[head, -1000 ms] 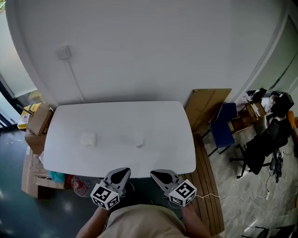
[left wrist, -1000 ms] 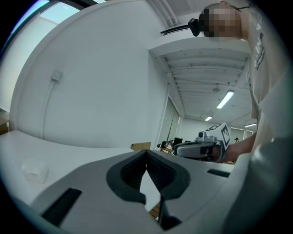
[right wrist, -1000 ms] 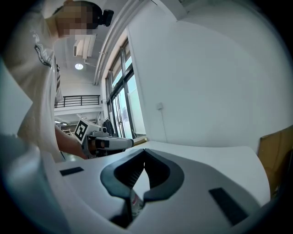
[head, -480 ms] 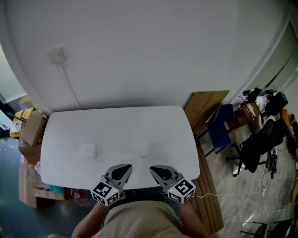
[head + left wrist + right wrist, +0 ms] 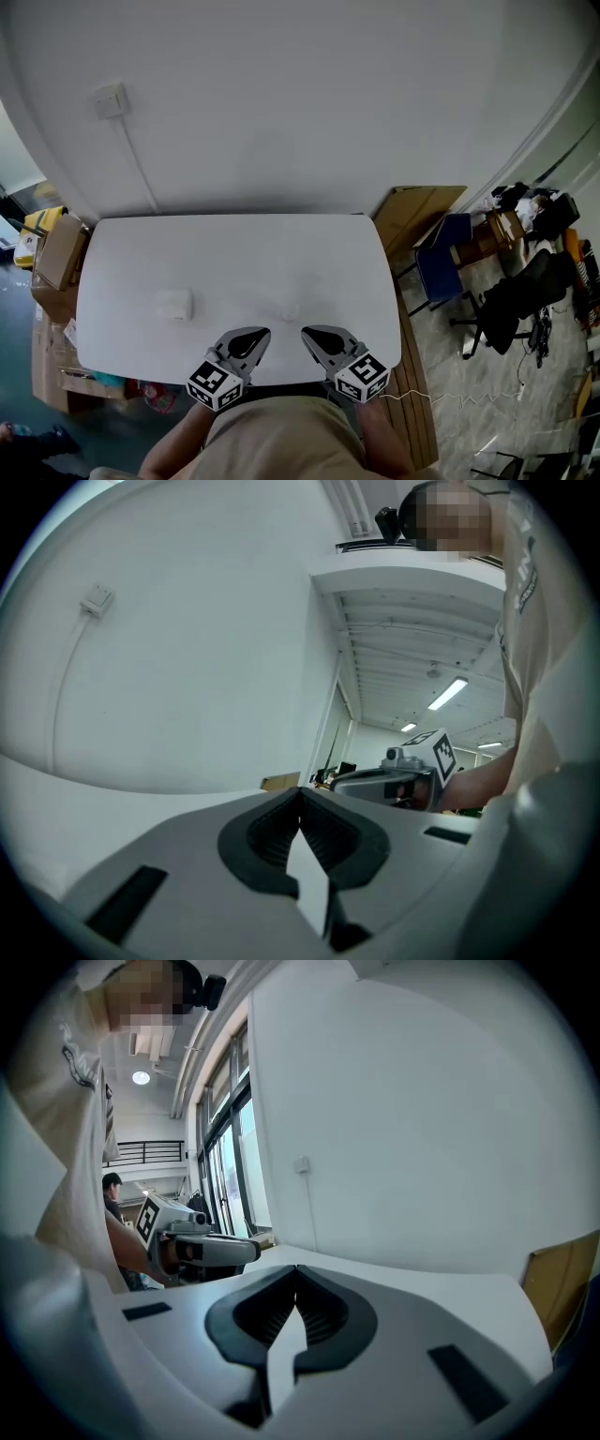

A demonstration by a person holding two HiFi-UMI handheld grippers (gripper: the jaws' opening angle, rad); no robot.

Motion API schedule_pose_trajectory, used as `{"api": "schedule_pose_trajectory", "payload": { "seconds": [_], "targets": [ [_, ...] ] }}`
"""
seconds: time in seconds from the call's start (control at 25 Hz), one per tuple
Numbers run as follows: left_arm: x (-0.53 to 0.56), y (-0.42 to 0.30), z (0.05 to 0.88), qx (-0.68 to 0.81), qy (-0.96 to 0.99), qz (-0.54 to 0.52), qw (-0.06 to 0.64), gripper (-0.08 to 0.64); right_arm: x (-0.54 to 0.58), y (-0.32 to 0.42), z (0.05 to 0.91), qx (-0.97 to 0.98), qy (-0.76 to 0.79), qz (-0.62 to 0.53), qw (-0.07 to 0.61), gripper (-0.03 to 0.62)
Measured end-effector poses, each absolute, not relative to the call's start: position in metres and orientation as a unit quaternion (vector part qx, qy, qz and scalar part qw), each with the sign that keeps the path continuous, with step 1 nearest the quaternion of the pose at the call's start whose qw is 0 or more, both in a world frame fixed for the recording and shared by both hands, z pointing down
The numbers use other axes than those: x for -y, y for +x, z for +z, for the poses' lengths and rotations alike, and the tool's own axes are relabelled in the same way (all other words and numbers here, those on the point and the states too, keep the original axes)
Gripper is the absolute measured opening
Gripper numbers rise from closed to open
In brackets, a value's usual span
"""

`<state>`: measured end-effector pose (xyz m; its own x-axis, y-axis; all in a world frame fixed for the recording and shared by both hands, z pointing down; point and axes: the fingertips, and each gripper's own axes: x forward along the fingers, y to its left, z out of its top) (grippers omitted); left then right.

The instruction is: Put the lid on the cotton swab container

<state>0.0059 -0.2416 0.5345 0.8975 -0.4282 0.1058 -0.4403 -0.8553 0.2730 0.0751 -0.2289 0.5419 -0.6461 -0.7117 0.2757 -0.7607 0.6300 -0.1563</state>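
Evidently nothing is in hand yet: the left tongs (image 5: 251, 339) and the right tongs (image 5: 319, 339) hover side by side at the near edge of the bench (image 5: 225, 253). Each has its tips pressed together and empty, likely a ready stance before reaching. Just ahead, between the two, lies a small round pale thing (image 5: 288, 307). Ahead and well left of the left tongs sits a pale boxy thing (image 5: 174, 304). Presumably these are lid and swab container, but glare hides which is which.

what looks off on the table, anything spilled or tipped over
Nothing stands out. The white table holds a squarish white item and a smaller round one, apart, no spill visible. Both are too washed out for detail.
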Motion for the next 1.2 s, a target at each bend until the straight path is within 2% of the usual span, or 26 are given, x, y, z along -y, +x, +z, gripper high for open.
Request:
{"api": "schedule_pose_trajectory", "payload": {
  "seconds": [0.36,0.96,1.2],
  "targets": [
    [0.233,0.019,0.533,0.247,0.956,0.015,0.158,0.012,0.276,0.073,0.589,0.900,0.365,0.139,0.191,0.015],
    [0.239,0.005,0.547,0.300,0.940,0.034,0.156,0.012,0.330,0.069,0.682,0.877,0.324,0.210,0.287,0.015],
    [0.242,0.010,0.551,0.301,0.940,0.033,0.157,0.013,0.328,0.076,0.699,0.867,0.324,0.245,0.289,0.015]
  ]
}}
